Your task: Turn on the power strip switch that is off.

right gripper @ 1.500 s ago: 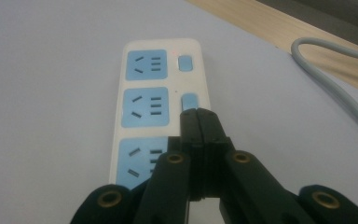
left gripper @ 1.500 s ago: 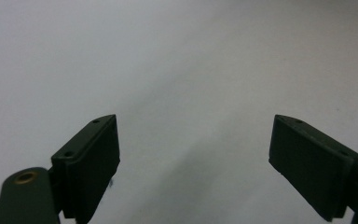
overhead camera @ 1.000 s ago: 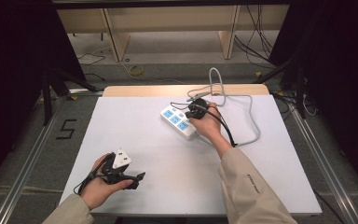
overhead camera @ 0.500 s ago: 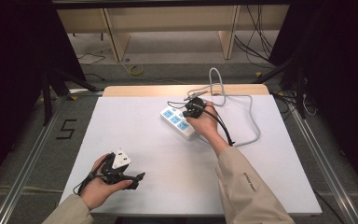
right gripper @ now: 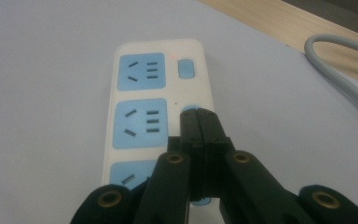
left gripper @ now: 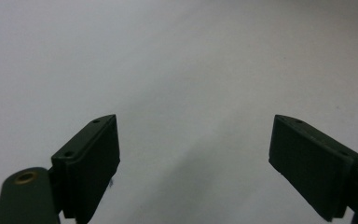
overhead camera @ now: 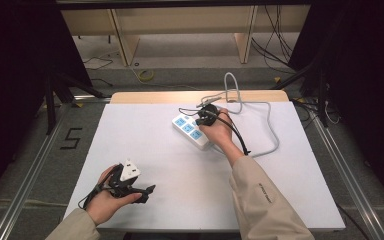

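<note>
A white power strip (overhead camera: pixel 190 131) with blue sockets lies slantwise on the white table (overhead camera: pixel 145 140). My right gripper (overhead camera: pixel 202 119) is over its far end, held by a hand in a beige sleeve. In the right gripper view, the right gripper (right gripper: pixel 197 119) is shut with nothing between its jaws. Its tips are at the second blue switch (right gripper: pixel 191 109) of the power strip (right gripper: pixel 140 121); I cannot tell whether they touch it. A small red light (right gripper: pixel 173 57) glows beside the first switch (right gripper: pixel 186 69). My left gripper (overhead camera: pixel 147 194) rests near the table's front left, open and empty (left gripper: pixel 193 140).
The strip's grey cable (overhead camera: pixel 267 145) loops across the table's right side and runs off the far edge (right gripper: pixel 340 70). A black cable (overhead camera: pixel 237 135) trails from the right gripper. A bare wooden strip (overhead camera: pixel 160 97) borders the table's far edge.
The right gripper has edged slightly toward the far end of the power strip. The left hand has stayed where it was.
</note>
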The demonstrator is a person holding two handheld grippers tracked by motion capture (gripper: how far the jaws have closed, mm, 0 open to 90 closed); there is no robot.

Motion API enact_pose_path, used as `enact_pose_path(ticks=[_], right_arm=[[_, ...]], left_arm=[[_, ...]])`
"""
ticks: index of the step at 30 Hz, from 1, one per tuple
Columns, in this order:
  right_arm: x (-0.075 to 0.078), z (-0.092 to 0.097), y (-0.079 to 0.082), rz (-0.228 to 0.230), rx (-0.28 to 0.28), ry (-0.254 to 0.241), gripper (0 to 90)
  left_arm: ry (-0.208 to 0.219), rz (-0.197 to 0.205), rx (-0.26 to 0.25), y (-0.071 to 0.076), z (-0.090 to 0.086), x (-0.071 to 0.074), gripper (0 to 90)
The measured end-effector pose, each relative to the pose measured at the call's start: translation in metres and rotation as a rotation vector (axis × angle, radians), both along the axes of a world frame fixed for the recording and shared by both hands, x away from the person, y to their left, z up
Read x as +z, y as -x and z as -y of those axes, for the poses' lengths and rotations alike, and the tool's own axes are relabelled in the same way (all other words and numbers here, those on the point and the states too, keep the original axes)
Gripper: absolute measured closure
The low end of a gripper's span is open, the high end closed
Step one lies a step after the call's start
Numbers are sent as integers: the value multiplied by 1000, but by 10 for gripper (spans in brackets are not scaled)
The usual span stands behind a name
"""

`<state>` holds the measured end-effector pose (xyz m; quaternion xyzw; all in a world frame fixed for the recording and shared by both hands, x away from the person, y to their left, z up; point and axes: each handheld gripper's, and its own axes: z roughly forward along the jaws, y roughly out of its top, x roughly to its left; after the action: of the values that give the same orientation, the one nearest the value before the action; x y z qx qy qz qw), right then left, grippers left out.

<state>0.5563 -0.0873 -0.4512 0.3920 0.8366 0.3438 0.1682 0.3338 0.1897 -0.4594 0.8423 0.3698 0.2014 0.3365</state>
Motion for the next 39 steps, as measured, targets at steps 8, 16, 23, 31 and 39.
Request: enact_pose_path(ticks=[8,16,23,31,39], right_arm=[[2,-5,-4,3,2,0,900],[3,-8,-8,6,3,10,900],[1,-8,-11,2,-2,11,900],[1,-9,-14,1,-4,16,900],[2,-14,-15,-4,-5,17,900]], left_arm=[[1,0,1,0,0,0,161],[3,3,4,0,-1,0,161],[3,3,4,0,-1,0,160],[3,2,5,0,-1,0,160],[3,2,3,0,-1,0,160]])
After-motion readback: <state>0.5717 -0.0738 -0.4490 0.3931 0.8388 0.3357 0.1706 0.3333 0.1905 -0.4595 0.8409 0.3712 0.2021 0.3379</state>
